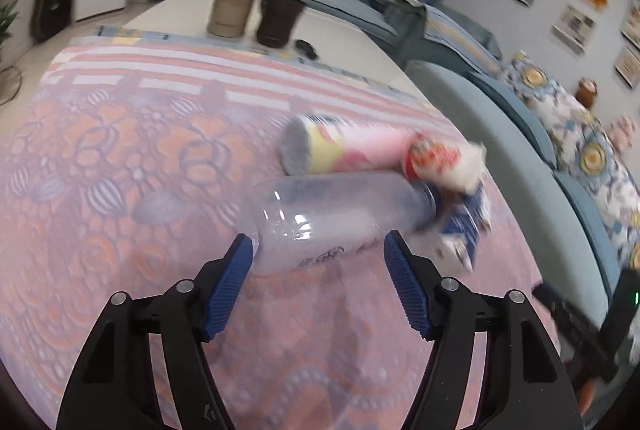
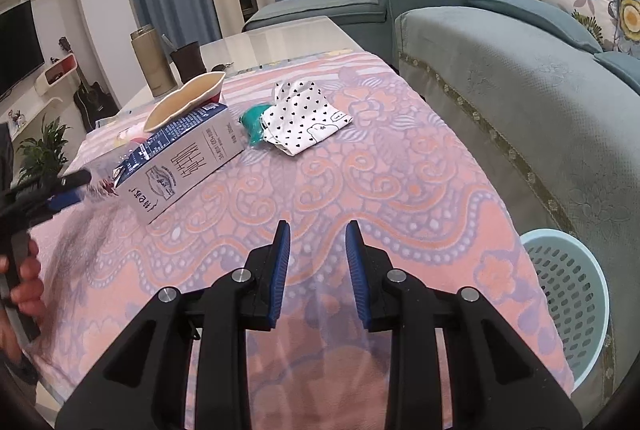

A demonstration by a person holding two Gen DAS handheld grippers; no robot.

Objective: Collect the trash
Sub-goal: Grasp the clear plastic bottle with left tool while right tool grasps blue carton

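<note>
Straddling the clear plastic bottle [image 1: 336, 218] with my left gripper [image 1: 318, 250], I am keeping the pads spread and not yet pressing; the bottle is lying on the patterned cloth [image 1: 140, 158] against a pink tube can [image 1: 348, 150] and a milk carton [image 2: 180, 158]. Closing on its rounded base is risking a squirt sideways into both. My right gripper [image 2: 318, 234] is hanging narrowed and empty. The blue basket [image 2: 568, 290] beside the sofa is showing nothing inside.
</note>
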